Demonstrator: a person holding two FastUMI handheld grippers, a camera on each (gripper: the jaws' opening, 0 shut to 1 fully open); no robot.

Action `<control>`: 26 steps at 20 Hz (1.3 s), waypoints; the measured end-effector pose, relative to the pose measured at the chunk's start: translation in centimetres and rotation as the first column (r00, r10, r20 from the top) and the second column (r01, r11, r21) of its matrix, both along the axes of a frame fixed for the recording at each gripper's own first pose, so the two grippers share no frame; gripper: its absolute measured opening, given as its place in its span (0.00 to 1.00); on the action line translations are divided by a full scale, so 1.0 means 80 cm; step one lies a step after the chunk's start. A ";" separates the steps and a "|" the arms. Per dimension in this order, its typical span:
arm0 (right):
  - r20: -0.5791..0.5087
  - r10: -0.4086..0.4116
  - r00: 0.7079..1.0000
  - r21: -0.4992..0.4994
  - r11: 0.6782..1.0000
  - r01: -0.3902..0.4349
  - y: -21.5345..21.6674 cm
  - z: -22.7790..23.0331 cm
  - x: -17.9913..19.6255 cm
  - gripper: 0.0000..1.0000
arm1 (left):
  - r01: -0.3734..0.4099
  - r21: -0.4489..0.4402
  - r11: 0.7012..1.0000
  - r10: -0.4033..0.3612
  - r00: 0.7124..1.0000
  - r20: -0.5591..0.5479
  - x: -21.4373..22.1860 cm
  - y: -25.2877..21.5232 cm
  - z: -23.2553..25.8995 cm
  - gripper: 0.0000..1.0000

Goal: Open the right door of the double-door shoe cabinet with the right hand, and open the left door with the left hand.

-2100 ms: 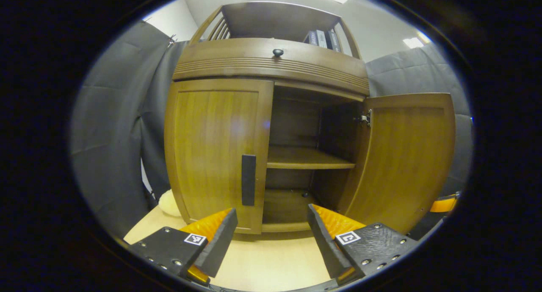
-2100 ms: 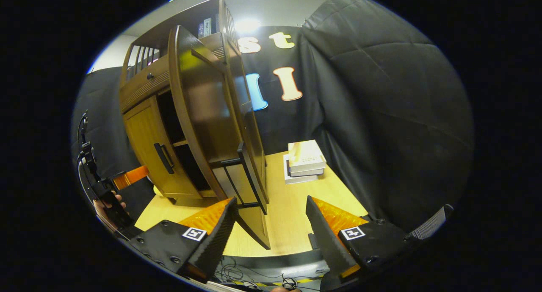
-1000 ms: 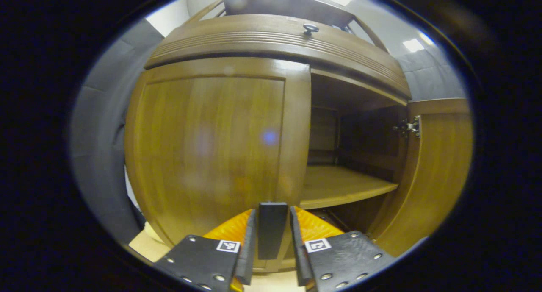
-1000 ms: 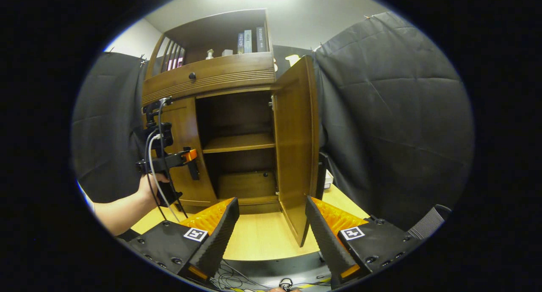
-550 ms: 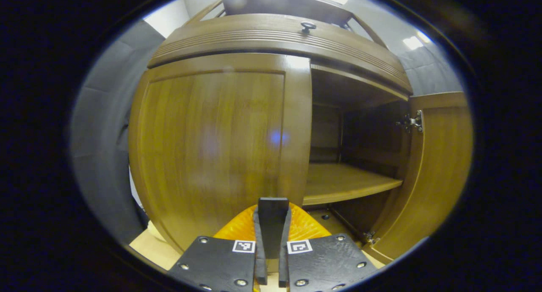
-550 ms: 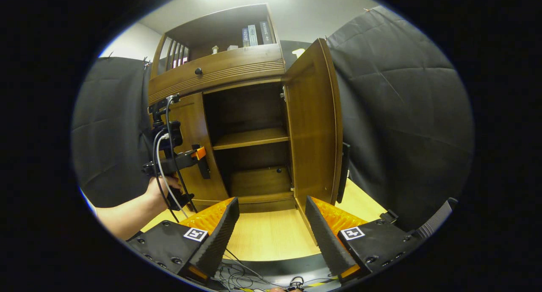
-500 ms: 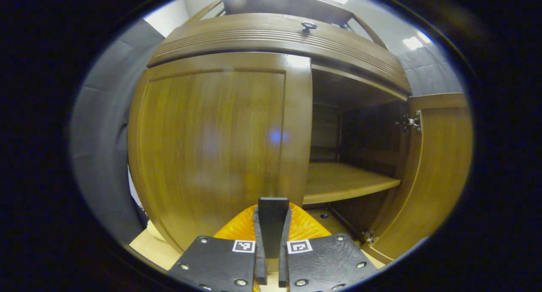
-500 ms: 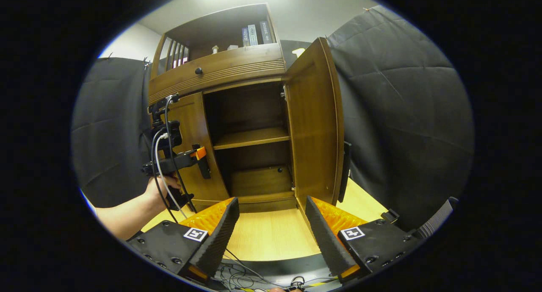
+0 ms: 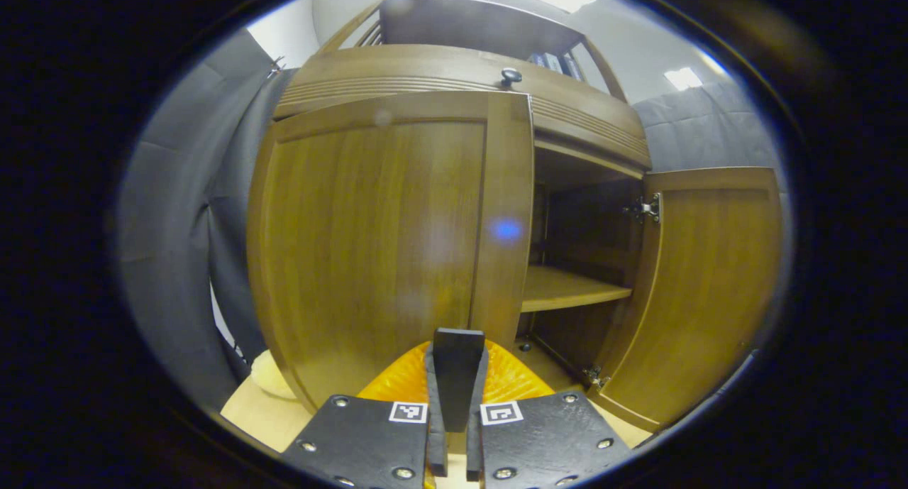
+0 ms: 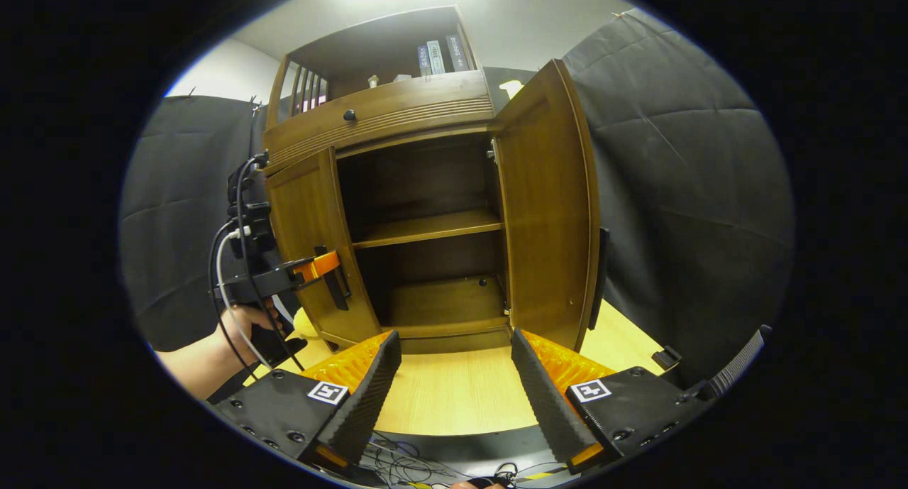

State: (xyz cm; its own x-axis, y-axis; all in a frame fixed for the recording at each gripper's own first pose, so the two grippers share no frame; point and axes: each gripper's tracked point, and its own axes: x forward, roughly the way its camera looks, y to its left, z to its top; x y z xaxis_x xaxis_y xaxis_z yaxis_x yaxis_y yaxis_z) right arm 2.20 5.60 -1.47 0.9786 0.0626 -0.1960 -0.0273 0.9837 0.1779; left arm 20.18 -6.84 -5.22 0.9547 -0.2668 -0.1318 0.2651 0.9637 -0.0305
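Observation:
The brown wooden shoe cabinet point(image 10: 383, 116) stands on a light wooden table. Its right door point(image 10: 550, 212) is swung wide open, showing an inner shelf point(image 10: 425, 228). The left door point(image 9: 383, 240) is pulled partly out from the frame. My left gripper point(image 9: 454, 382) is shut on that door's black bar handle point(image 9: 455, 372); in the right gripper view the left gripper point(image 10: 323, 267) and its hand sit at the handle point(image 10: 337, 279). My right gripper point(image 10: 454, 375) is open and holds nothing, back from the cabinet front.
A drawer with a dark knob point(image 10: 349, 115) tops the doors, with books point(image 10: 440, 55) on the open shelf above. Black cloth walls stand on both sides. A pale round object point(image 9: 269, 375) lies by the cabinet's left foot. Cables point(image 10: 397, 460) lie below my right gripper.
My left gripper closed on the left door's handle and has begun swinging that door outward. My right gripper stayed open and drew slightly back.

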 end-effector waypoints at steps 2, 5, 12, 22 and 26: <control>0.005 0.017 1.000 -0.005 1.000 -0.017 0.009 0.003 0.002 0.93 | -0.002 -0.004 1.000 0.002 1.000 -0.001 0.001 0.000 -0.001 0.13; 0.010 0.051 0.999 -0.007 0.999 -0.051 0.025 0.008 0.008 0.93 | -0.007 -0.003 1.000 0.007 1.000 0.005 -0.001 0.001 0.000 0.13; 0.013 0.130 0.991 -0.023 0.991 -0.130 0.069 0.013 0.016 0.93 | -0.018 -0.017 1.000 0.018 1.000 0.019 -0.004 0.005 0.004 0.13; -0.001 0.219 0.976 -0.027 0.975 -0.219 0.110 0.015 0.024 0.93 | -0.053 -0.054 0.997 0.054 0.998 0.010 -0.001 0.013 0.006 0.11; -0.006 0.243 0.970 -0.029 0.970 -0.243 0.121 0.014 0.025 0.93 | -0.088 -0.087 0.992 0.089 0.996 0.016 0.002 0.018 0.010 0.10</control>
State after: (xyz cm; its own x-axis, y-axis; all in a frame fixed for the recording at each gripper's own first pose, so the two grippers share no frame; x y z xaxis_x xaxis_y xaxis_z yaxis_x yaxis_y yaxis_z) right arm 4.17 15.26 -0.33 0.9343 0.2927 -0.2034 -0.2658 0.9523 0.1499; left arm 20.36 -5.42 -4.44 0.9773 -0.1906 -0.0931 0.1801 0.9774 -0.1104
